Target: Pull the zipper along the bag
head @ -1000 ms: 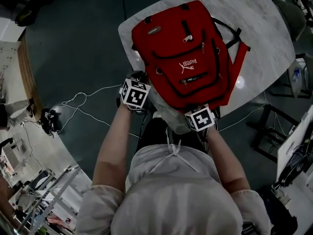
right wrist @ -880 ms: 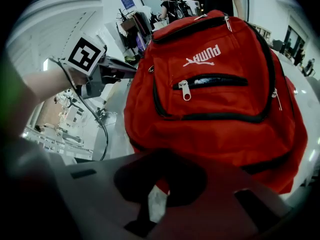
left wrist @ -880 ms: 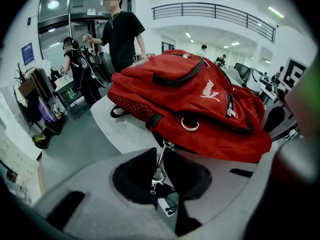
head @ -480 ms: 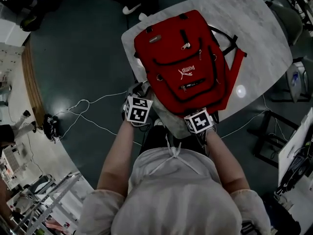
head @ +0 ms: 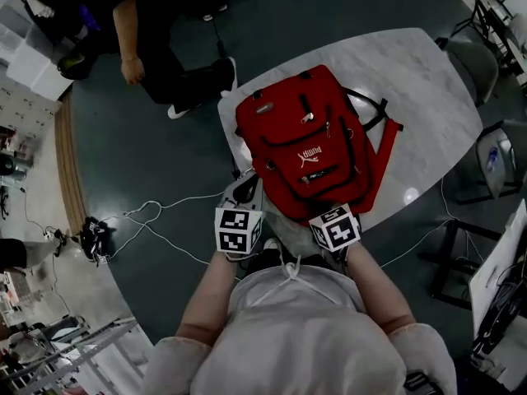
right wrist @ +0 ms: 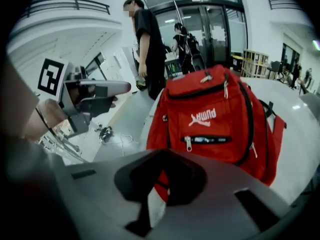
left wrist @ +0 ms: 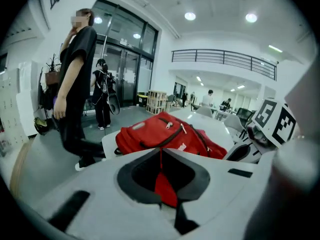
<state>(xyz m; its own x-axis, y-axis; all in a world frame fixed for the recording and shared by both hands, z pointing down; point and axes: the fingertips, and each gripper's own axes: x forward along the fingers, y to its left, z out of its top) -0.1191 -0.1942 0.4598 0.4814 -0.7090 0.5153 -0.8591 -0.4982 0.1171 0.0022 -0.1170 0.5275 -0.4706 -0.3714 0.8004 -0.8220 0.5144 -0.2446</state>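
Backpack (head: 309, 151) lies flat on the pale table (head: 428, 81), both grippers near its closest end: the left gripper (left wrist: 161, 149) has just been closing, jaws together, seemingly on nothing, and the right gripper (right wrist: 165, 153) is likewise closed.

We see backpack (head: 309, 151) red, black zipper trim, white logo. Table (head: 428, 81) white with grey marbling. Marker cubes (head: 239, 230) white with black square patterns. Floor (head: 148, 163) dark teal-grey. Our shirt (head: 288, 336) light grey; bystander (left wrist: 75, 79) in black.
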